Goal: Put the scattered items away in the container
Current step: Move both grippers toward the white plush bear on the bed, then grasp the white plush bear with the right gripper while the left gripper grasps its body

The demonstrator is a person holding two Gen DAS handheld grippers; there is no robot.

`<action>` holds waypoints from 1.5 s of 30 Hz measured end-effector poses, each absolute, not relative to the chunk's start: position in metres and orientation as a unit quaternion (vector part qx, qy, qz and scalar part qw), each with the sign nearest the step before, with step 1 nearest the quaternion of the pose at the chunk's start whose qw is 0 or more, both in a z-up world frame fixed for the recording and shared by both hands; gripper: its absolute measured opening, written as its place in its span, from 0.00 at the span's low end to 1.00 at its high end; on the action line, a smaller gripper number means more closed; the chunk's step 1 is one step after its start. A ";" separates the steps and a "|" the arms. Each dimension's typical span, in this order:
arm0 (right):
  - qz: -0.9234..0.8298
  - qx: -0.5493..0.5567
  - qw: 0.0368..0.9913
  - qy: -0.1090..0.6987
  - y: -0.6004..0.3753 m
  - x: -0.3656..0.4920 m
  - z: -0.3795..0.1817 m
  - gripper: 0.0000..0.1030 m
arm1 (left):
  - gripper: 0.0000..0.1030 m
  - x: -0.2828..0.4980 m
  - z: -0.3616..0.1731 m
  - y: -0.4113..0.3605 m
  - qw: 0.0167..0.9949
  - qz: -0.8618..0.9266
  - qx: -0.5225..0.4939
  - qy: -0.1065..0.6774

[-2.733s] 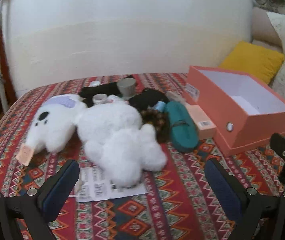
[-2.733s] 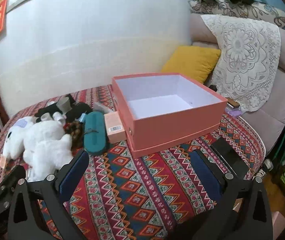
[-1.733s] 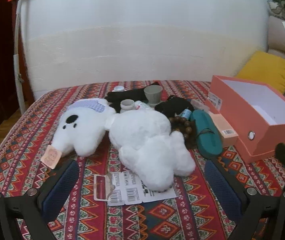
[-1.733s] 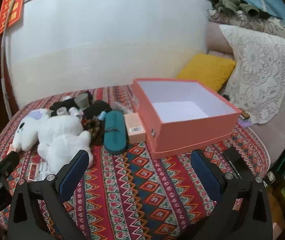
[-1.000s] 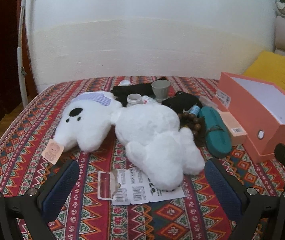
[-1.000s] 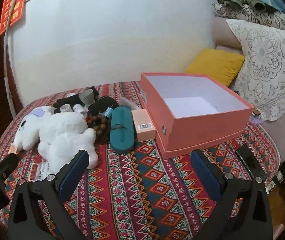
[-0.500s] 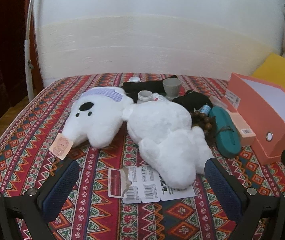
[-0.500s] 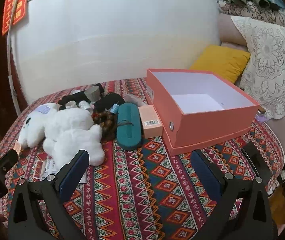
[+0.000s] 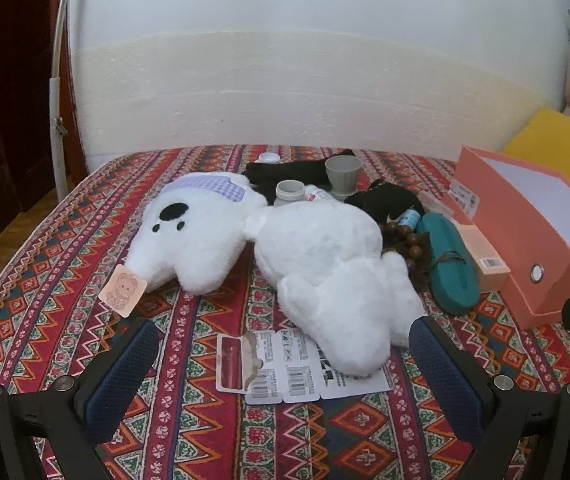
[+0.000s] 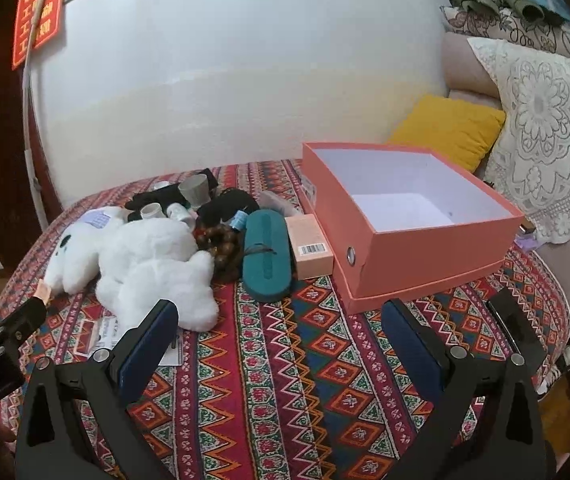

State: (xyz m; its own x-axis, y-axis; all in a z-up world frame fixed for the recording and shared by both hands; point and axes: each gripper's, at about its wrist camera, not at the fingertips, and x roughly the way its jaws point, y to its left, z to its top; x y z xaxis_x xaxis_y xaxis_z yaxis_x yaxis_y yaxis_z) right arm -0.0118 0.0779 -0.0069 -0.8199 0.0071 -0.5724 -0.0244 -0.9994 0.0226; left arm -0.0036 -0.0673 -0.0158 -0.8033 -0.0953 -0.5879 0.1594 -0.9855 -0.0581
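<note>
Both wrist views had drawn back since the earlier frames; nothing on the cloth had shifted. Left gripper [image 9: 283, 360]: jaws wide apart, empty, above the printed paper card [image 9: 305, 364]. Right gripper [image 10: 279, 344]: jaws wide apart, empty. Fluffy white plush toy [image 9: 305, 248] lay left of the oval teal case [image 10: 267, 254], small peach carton [image 10: 309, 246] and rigid, open, empty orange box [image 10: 425, 248].

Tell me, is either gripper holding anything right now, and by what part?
Nothing is held. The left gripper and right gripper are both open above the patterned cloth, apart from every item.
</note>
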 end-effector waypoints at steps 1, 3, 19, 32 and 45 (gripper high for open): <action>0.954 -0.300 0.009 0.013 0.077 -0.012 -0.007 1.00 | 1.00 -0.004 -0.017 -0.068 0.066 -0.947 0.310 0.054; 0.953 -0.302 0.006 0.015 0.077 -0.011 -0.007 1.00 | 1.00 -0.006 -0.019 -0.069 0.064 -0.945 0.316 0.059; 0.950 -0.313 -0.006 0.004 0.075 -0.028 -0.015 1.00 | 1.00 -0.025 -0.040 -0.073 0.068 -0.933 0.347 0.063; 0.925 -0.374 -0.064 -0.012 0.077 -0.098 -0.033 1.00 | 1.00 -0.055 -0.052 -0.074 0.070 -0.922 0.378 0.052; 0.869 -0.450 -0.204 -0.037 -0.022 -0.160 -0.060 1.00 | 1.00 -0.108 -0.052 -0.166 0.069 -0.911 0.406 -0.035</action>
State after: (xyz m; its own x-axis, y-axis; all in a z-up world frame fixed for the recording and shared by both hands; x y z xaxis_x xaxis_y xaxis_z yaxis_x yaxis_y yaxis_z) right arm -0.1605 -0.0218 -0.0598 -0.5125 -0.3206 -0.7966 0.3869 -0.9144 0.1191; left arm -0.1083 -0.1663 -0.0521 -0.6609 -0.1549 -0.7343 0.0976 -0.9879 0.1205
